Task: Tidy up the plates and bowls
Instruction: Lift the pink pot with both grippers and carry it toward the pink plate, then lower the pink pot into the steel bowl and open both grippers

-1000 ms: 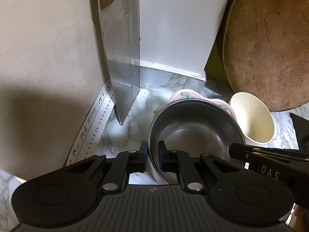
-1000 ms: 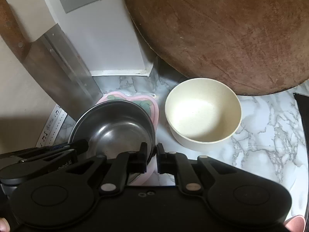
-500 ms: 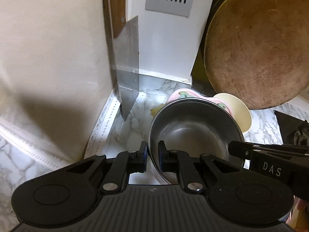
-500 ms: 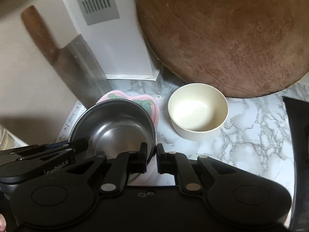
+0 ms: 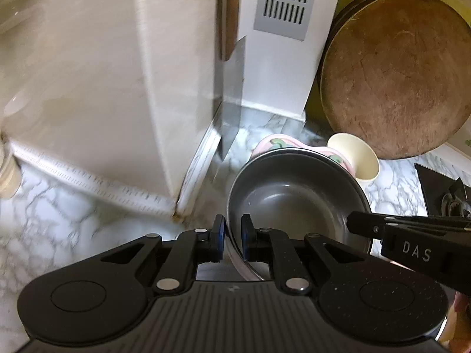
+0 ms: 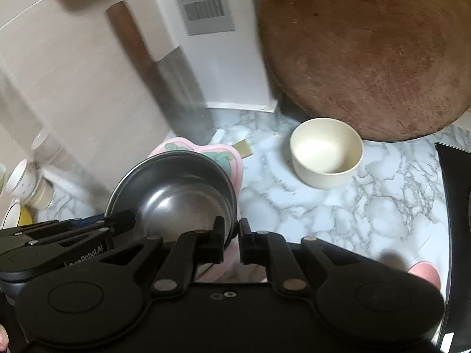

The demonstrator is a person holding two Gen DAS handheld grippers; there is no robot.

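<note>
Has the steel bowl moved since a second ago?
Yes. In the right wrist view the steel bowl, with the pink plate under it, has pulled up and away from the cream bowl on the counter.

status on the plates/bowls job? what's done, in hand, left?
Done: nothing visibly put away yet. In hand: the left gripper and right gripper are each shut on opposite rims of the steel bowl, nested on the pink plate, both apparently clear of the counter. Left: placing that stack, and the cream bowl beside the round board.
</note>
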